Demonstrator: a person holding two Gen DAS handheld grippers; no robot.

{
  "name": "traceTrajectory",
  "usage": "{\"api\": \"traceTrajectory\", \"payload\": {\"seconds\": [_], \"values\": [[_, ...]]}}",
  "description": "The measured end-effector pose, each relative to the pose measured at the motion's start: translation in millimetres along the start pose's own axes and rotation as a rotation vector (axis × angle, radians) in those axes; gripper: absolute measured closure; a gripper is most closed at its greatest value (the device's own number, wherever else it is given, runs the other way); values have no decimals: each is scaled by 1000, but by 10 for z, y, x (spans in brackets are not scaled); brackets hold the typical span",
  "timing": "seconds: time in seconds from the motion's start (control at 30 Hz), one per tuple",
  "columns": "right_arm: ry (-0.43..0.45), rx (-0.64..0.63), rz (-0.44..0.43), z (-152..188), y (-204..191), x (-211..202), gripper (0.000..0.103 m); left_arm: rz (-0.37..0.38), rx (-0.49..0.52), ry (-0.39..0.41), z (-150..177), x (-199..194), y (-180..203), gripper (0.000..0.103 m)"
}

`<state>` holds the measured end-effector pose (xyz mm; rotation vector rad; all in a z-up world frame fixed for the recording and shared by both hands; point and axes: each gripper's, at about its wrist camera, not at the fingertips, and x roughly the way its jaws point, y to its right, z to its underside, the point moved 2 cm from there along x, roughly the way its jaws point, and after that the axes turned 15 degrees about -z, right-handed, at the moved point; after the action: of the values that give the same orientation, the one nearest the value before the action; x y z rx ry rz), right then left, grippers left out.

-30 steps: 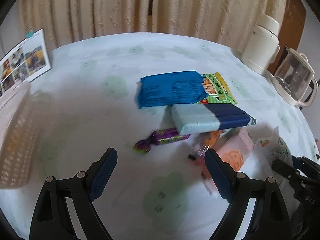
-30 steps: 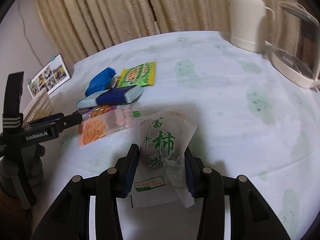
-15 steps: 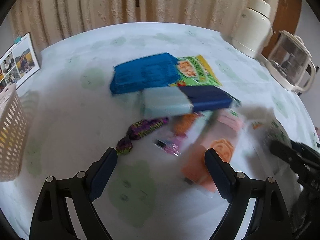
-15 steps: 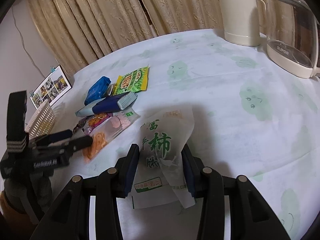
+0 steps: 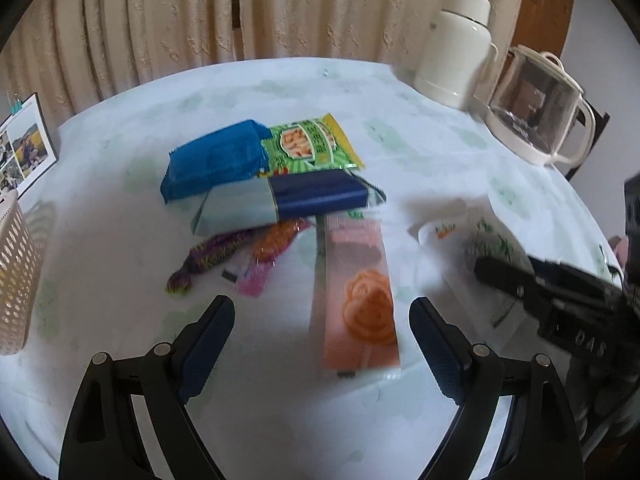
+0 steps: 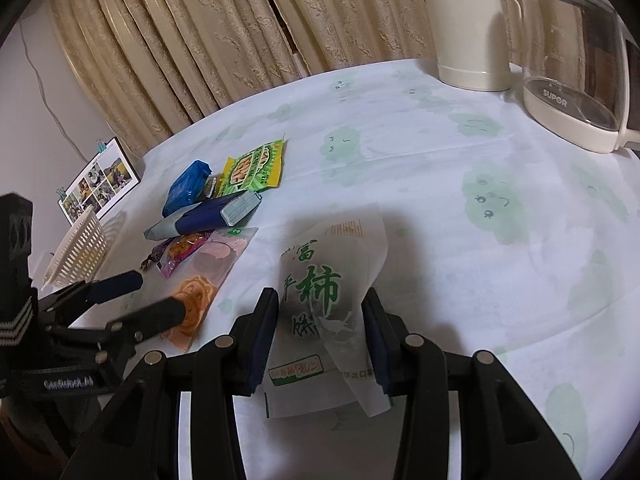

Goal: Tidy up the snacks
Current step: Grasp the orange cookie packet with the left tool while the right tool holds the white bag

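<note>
Right wrist view shows the right gripper [image 6: 320, 332] with its jaws clamped on the white persimmon-cake packet [image 6: 324, 280], which lies on the worktop [image 6: 440, 168] just beside the snack pile. The left gripper [image 5: 322, 338] hangs with jaws wide apart and empty over the pink pastry packet [image 5: 358, 288]. The step looks like picking snacks for the lattice basket [image 5: 12, 268]; next, lift the packet and carry it across.

Black grippers [image 5: 322, 334] (blue pads, silver screws)
</note>
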<state>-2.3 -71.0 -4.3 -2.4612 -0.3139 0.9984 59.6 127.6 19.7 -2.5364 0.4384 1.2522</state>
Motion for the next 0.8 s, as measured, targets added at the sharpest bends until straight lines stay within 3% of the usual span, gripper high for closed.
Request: {"api": "traceTrajectory", "payload": {"seconds": [0.2,0.47,0.6,0.7,0.73,0.8], "values": [[0,2,-12,1,2,-7,63,0,-6,0,-91,64,97,17],[5,10,-37,-9,15,-27,63,-20,24,-24,-195,266,293,43],[5,9,-44,-8,12,-26,63,-51,33,-9,-219,322,324,46],[4,5,-47,-7,2,-21,63,-44,40,-1,-214,316,343,56],[4,4,-47,-9,3,-18,63,-39,47,4,-204,303,356,64],[4,5,-49,-11,6,-18,63,-38,56,8,-192,283,380,65]]}}
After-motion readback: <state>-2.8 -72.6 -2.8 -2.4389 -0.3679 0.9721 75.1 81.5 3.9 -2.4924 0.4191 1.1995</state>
